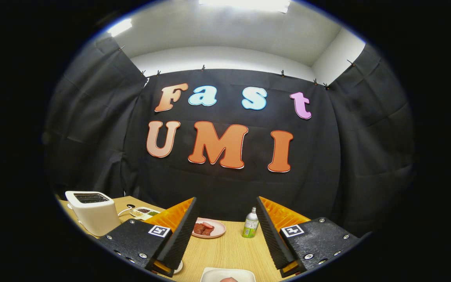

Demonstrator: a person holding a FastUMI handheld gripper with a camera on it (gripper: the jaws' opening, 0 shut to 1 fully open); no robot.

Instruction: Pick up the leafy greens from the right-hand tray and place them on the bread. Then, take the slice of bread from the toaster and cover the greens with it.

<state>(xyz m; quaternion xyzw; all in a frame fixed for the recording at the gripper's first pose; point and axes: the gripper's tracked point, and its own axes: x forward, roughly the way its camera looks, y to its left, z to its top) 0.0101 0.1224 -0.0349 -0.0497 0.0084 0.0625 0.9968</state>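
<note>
My gripper [226, 201] is open, its two fingers spread wide above the wooden table [225, 250] with nothing between them. A white toaster [92, 212] stands at the table's far left, well to the left of the left finger; its top slots look dark and I cannot tell what is in them. Low between the finger bases lies a white dish [228, 274] with a pinkish bit on its near edge.
Beyond the fingers sits a pink plate [210, 228] holding reddish slices. A small green-labelled bottle [251, 223] stands by the right finger. A white divided tray [144, 212] of small foods lies behind the toaster, beside its cord. Black cloth closes the back.
</note>
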